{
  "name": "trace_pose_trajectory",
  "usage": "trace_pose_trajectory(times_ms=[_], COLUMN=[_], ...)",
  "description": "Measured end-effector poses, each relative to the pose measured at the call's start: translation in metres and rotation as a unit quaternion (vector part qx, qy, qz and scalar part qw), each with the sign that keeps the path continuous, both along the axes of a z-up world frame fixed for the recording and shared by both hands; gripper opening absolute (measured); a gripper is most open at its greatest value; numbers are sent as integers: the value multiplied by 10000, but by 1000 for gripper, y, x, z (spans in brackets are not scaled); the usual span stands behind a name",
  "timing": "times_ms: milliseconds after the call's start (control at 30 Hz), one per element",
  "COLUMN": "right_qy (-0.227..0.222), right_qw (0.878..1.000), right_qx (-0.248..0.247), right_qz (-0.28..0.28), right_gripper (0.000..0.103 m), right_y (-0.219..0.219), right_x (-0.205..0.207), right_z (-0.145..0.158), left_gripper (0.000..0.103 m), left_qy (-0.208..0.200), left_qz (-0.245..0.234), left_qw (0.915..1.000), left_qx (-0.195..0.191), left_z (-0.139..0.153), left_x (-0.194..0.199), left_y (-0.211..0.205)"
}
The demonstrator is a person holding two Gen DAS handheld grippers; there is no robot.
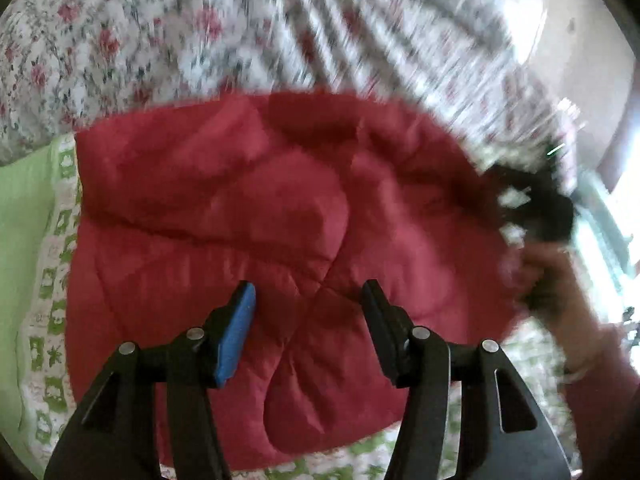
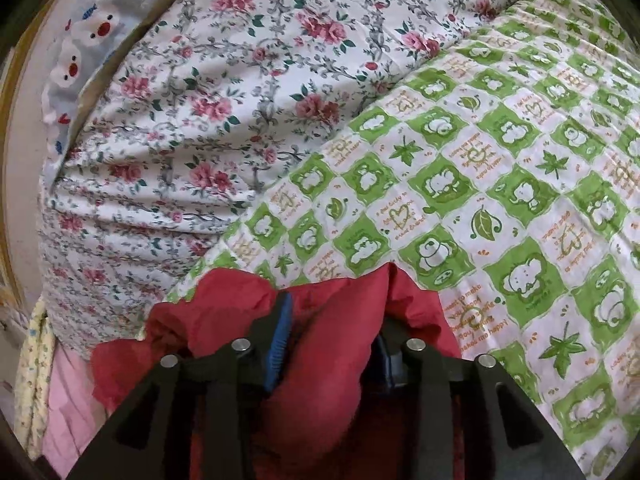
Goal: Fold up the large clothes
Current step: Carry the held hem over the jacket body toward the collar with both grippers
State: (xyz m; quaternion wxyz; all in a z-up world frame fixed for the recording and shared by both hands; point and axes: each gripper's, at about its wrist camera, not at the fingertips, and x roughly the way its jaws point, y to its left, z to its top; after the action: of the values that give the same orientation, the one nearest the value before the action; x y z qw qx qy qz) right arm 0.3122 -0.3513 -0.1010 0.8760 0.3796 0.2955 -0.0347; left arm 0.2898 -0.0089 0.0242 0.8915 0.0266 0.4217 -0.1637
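Note:
A red padded jacket (image 1: 256, 216) lies bunched on the bed, filling the middle of the left wrist view. My left gripper (image 1: 310, 300) hovers just above its near part, jaws wide open and empty. My right gripper shows blurred at the jacket's right edge in the left wrist view (image 1: 532, 208). In the right wrist view the right gripper (image 2: 334, 312) has a thick fold of the red jacket (image 2: 320, 360) between its jaws, which are partly closed on it. The fabric hides the right finger's tip.
The bed has a green-and-white cartoon-print sheet (image 2: 500, 184) and a floral quilt (image 2: 224, 92) heaped behind. A blue cartoon pillow (image 2: 88, 36) lies at the far left. A plain green cloth (image 1: 20, 240) is left of the jacket. Pink fabric (image 2: 68, 412) hangs at the bed's edge.

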Motion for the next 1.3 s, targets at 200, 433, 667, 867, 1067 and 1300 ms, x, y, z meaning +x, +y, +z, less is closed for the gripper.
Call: trace_pose_trajectory(times_ms=[200, 433, 667, 867, 1067, 1300], right_qy=[-646, -266, 587, 723, 723, 671], right_qw=[9946, 9603, 9370, 9550, 9542, 9546], right_qx=[-809, -2193, -2949, -2376, -2422, -2390], right_qz=[-34, 1705, 1775, 1621, 1604, 1647], right_gripper=[74, 75, 84, 91, 92, 93], right_y=[16, 105, 116, 94, 96, 98], right_x=[-56, -37, 22, 47, 46, 49], right_z=[51, 43, 9, -12, -16, -19], left_gripper=[54, 54, 51, 52, 52, 51], left_qy=[214, 157, 58, 363, 420, 207], left_qz=[498, 685, 1519, 1715, 1652, 1577], left_qw=[9978, 9965, 9884, 9844, 9853, 9849], left_qx=[-384, -449, -3, -116, -92, -678], left_z=[-24, -16, -25, -46, -49, -25], left_x=[31, 36, 62, 90, 94, 52], left_y=[24, 28, 71, 81, 82, 101])
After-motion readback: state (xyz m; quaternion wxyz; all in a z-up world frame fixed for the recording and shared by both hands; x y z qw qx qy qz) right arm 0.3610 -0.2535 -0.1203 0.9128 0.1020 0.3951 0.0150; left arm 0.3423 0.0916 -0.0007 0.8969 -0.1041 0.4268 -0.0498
